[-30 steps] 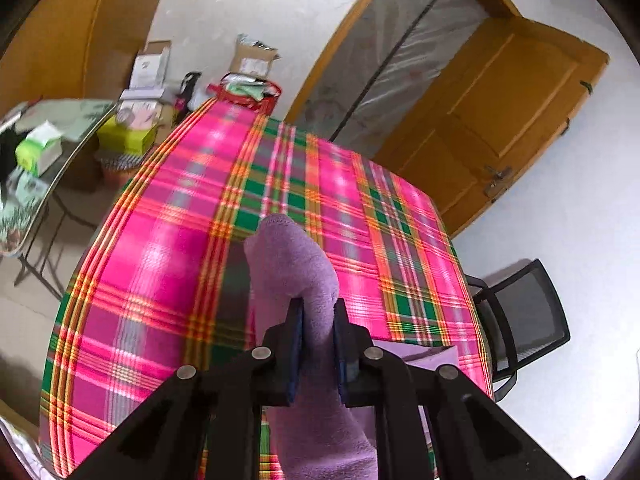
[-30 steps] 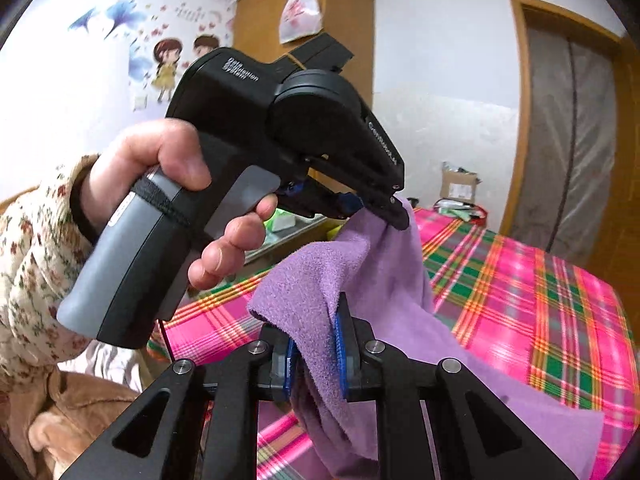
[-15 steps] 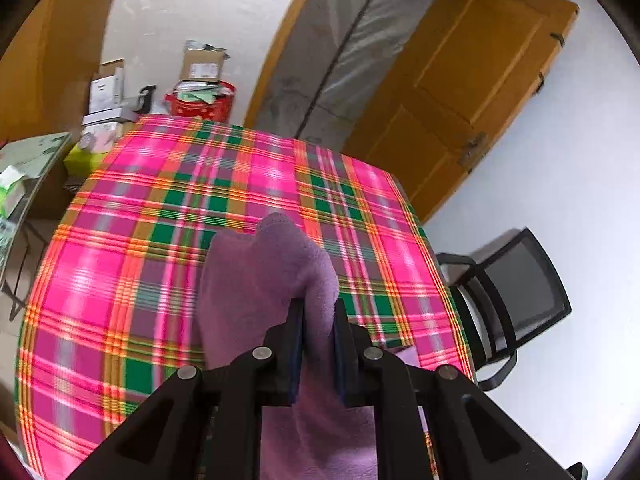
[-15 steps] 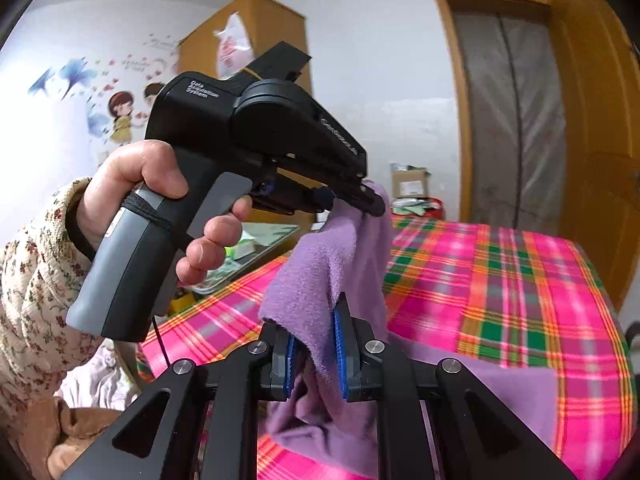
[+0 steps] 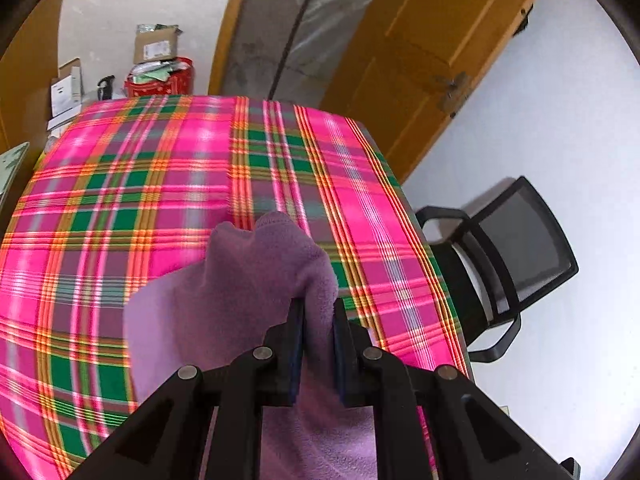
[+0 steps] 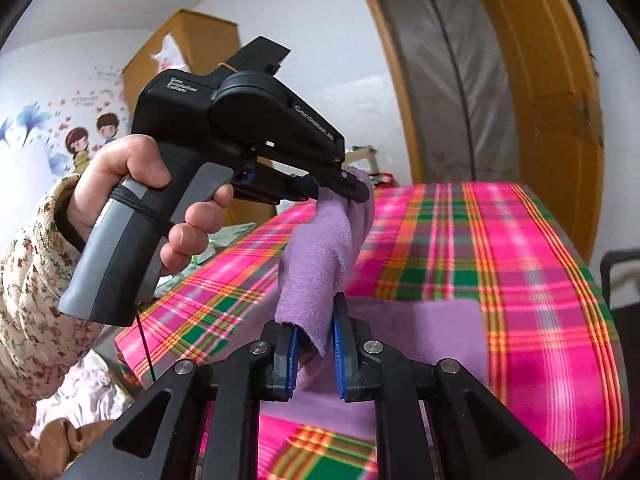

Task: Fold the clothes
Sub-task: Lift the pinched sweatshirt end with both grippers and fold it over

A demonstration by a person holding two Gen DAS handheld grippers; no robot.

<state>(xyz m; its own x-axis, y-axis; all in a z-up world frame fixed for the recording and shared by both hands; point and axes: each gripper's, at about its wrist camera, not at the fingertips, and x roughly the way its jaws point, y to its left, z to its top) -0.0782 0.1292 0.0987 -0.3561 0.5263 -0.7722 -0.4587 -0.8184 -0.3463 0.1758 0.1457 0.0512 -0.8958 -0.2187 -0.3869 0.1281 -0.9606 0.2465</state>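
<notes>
A purple fleece cloth (image 5: 240, 292) hangs above the pink plaid table (image 5: 140, 184), held up at two points. My left gripper (image 5: 318, 312) is shut on a bunched edge of it; the cloth spreads out to the left below. In the right wrist view my right gripper (image 6: 314, 340) is shut on another edge of the purple cloth (image 6: 320, 256). The left gripper (image 6: 340, 188), held by a hand (image 6: 132, 172), pinches the cloth just above and beyond it. The rest of the cloth (image 6: 420, 316) trails over the table (image 6: 540, 264).
A black mesh chair (image 5: 508, 272) stands at the table's right side, below a wooden door (image 5: 432, 48). Boxes and a red basket (image 5: 160, 80) sit on the floor beyond the far edge. A floral sleeve (image 6: 28, 280) fills the left of the right wrist view.
Both grippers have swung to the right with the cloth still pinched, so the door and chair come into view. The cloth has spread out more below the left gripper.
</notes>
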